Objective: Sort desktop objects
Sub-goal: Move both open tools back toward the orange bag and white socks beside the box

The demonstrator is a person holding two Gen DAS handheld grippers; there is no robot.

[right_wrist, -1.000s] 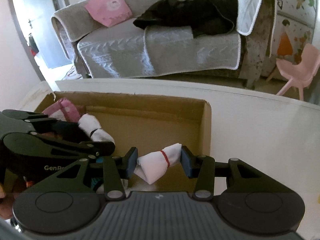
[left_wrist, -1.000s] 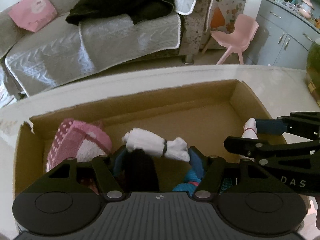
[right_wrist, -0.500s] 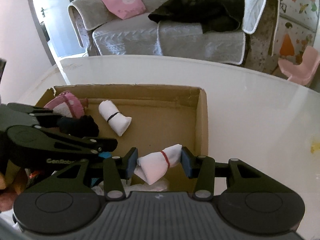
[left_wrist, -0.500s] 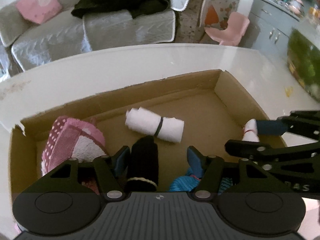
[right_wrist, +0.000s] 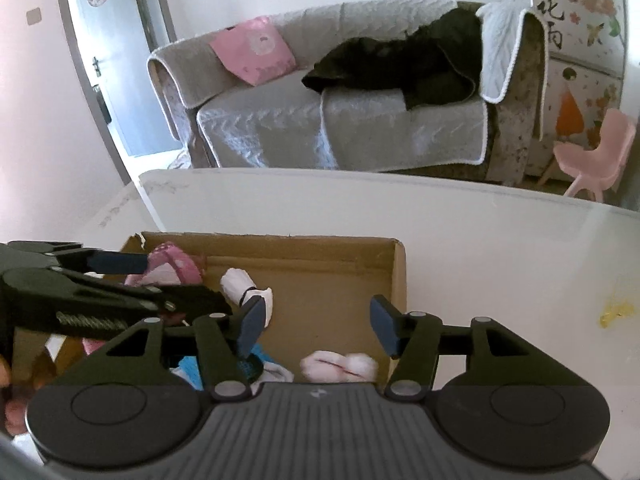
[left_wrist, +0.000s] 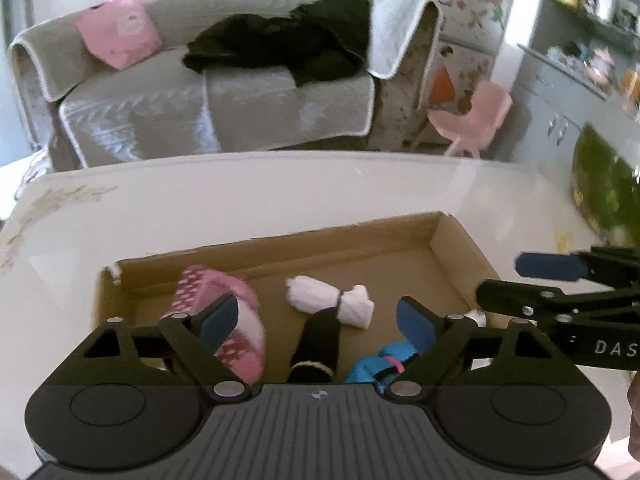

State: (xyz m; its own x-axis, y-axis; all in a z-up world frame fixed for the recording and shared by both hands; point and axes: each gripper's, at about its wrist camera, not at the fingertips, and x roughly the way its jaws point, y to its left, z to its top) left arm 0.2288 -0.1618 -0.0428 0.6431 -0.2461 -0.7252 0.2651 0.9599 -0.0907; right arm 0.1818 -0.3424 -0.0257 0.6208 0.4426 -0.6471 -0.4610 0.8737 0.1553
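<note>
A shallow cardboard box (left_wrist: 456,240) is seen on the white counter (left_wrist: 240,200), filling the lower middle of both views. In the left wrist view, the left gripper (left_wrist: 316,322) is held over the box with its 2 blue-padded fingers (left_wrist: 218,318) wide apart and opening; nothing is pressed by them. Below the gap, a black rolled sock (left_wrist: 320,336) lies on the box floor, with a white roll tied by a dark band (left_wrist: 330,300) just beyond it, a pink dotted bundle (left_wrist: 216,292) at lower left and a blue item (left_wrist: 372,366) at lower right. In the right wrist view, the right gripper (right_wrist: 316,322) is shown with its fingers (right_wrist: 384,322) apart and opening, free of contact. A white roll with a red band (right_wrist: 340,366) lies blurred in the box beneath them, near the right wall. A sofa (right_wrist: 340,128) is seen in the upper half.
</note>
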